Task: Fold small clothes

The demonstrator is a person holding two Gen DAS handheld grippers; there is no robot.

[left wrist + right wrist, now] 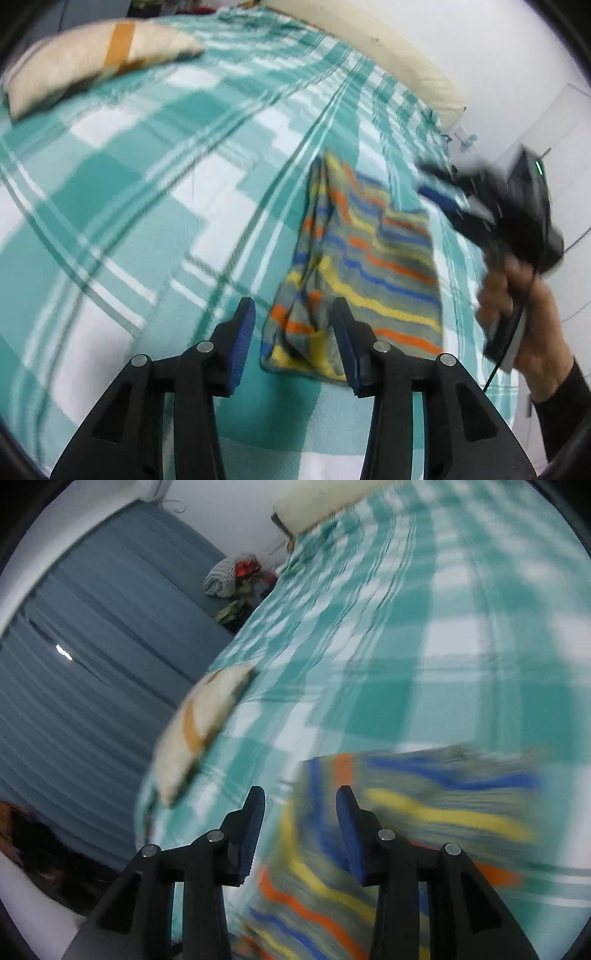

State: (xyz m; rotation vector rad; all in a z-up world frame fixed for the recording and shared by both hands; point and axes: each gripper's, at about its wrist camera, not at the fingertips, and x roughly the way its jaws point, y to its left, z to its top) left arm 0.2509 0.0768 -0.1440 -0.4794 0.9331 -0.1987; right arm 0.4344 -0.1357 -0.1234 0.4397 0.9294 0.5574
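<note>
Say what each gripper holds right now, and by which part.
Nothing is held. The left gripper and right gripper both stand open with empty jaws, above the striped cloth, which lies flat on the bed.

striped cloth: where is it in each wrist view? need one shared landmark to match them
Left wrist: striped cloth lies right of centre on the checked sheet, its near end between the open left gripper fingers, unpinched.
Right wrist: striped cloth fills the lower right, blurred, under the open right gripper.
Shared landmark: the cream pillow with an orange band, upper left in the left view, left of centre in the right.
</note>
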